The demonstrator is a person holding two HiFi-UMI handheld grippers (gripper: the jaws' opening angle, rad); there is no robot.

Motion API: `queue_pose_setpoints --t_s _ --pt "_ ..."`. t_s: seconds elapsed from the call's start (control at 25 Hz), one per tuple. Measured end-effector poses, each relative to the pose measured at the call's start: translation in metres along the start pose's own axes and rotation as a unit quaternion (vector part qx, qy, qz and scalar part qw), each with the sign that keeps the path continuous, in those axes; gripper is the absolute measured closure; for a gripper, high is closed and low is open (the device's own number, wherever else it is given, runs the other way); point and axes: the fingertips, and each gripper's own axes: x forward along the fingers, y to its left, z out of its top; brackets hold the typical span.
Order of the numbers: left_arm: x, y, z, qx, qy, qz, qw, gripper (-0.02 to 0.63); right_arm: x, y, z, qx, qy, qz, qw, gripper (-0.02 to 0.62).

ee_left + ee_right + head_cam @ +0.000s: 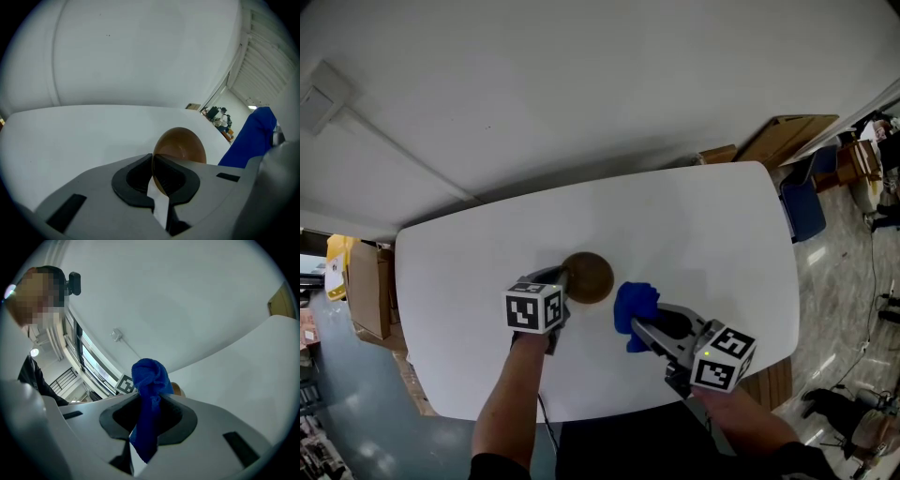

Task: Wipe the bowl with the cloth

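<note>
A small brown bowl (589, 277) stands near the middle of the white table (703, 225). My left gripper (565, 281) reaches it from the left and is shut on its near rim; in the left gripper view the jaws meet on the thin edge of the bowl (180, 144). Just right of the bowl, my right gripper (637, 323) is shut on a bunched blue cloth (636, 305), held a little off the table. The cloth (150, 378) sticks up between the right jaws, and a sliver of the bowl (177, 390) shows behind it. From the left gripper, the cloth (253, 136) hangs at the right.
A white wall runs behind the table. A cardboard box (370, 286) stands on the floor at the left end. More cardboard (787, 136) and a blue bin (806, 211) sit beyond the right end. The table's front edge lies close under both forearms.
</note>
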Motion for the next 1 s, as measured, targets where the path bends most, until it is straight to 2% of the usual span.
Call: queue_pose_setpoints --t_s 0.2,0.4,0.76,1.0 --pt "-0.013 -0.004 0.001 0.013 -0.004 0.013 0.9998 0.586 -0.002 0.008 0.004 -0.006 -0.004 0.007 1.0 0.518" --pt "-0.044 -0.024 0.018 0.014 -0.038 0.018 0.999 0.586 -0.003 0.025 0.005 -0.011 -0.009 0.023 1.0 0.518" --pt "-0.121 -0.086 0.044 0.033 -0.094 0.004 0.995 0.586 -0.019 0.076 0.017 -0.043 -0.027 0.062 0.997 0.518" --pt "-0.186 -0.103 0.059 0.034 -0.136 0.006 0.9901 0.586 -0.047 0.098 0.026 -0.063 -0.046 0.08 0.994 0.519"
